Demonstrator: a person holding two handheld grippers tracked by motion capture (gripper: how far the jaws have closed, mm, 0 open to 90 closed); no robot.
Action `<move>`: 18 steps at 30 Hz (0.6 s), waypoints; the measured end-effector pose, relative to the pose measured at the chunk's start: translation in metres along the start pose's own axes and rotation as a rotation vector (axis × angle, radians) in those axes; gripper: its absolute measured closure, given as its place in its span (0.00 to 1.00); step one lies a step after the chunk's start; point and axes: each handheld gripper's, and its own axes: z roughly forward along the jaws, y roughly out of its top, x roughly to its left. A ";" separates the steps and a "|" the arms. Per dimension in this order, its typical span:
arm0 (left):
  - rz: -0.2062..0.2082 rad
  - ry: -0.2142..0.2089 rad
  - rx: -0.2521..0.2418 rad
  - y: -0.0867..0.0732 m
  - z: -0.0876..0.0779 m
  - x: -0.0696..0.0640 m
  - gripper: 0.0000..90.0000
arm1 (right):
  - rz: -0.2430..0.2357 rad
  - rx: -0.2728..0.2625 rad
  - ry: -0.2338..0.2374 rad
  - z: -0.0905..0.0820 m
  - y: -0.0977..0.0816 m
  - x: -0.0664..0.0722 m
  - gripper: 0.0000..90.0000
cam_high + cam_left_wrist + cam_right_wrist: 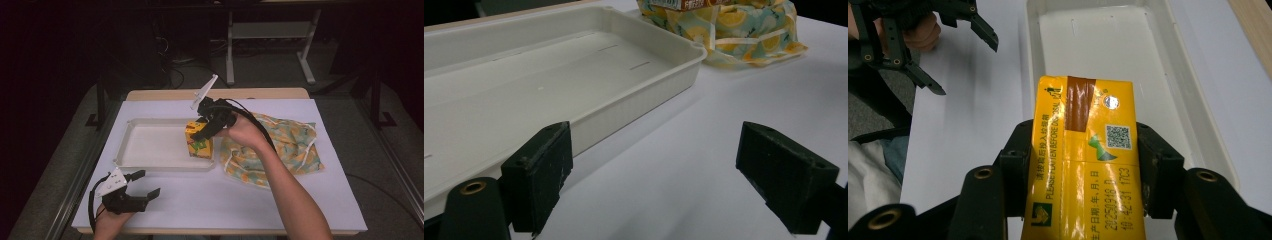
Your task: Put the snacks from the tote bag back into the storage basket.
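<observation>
White tray (150,145) on the surface (225,200): inside bare except at its right end, where the yellow carton (199,142) stands upright. Can't tell if the carton base touches the tray floor. Right claw (202,131) pinches the carton from both sides near its top, pads pressed on it. Left claw (142,184) sits spread, nothing between its jaws, near the tray's front left corner. Patterned cloth bag (280,145) lies just right of the tray.

Right hand-held gripper (201,131) clamped, left (148,185) agape.
</observation>
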 end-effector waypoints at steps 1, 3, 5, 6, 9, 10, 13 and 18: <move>0.001 0.000 0.000 0.000 0.000 0.000 0.16 | -0.004 0.004 0.001 0.001 0.001 0.000 0.55; 0.004 0.002 0.000 0.000 0.000 0.000 0.16 | -0.005 0.007 0.006 0.004 0.002 0.000 0.55; 0.000 0.002 -0.002 0.000 -0.001 0.001 0.16 | -0.006 0.005 0.009 0.007 0.005 0.001 0.55; 0.000 0.002 -0.002 0.000 -0.001 0.001 0.16 | -0.006 0.005 0.009 0.007 0.005 0.001 0.55; -0.004 0.003 -0.005 0.000 -0.001 0.000 0.16 | -0.007 0.004 0.008 0.009 0.007 0.000 0.55; -0.001 0.003 -0.004 0.000 -0.001 0.001 0.16 | -0.006 0.003 0.009 0.010 0.007 0.000 0.55; -0.011 0.002 -0.007 0.000 -0.001 0.000 0.16 | -0.007 0.001 0.006 0.011 0.008 -0.001 0.55; -0.007 0.002 -0.004 0.000 -0.001 0.000 0.16 | -0.008 0.006 0.008 0.015 0.009 -0.001 0.55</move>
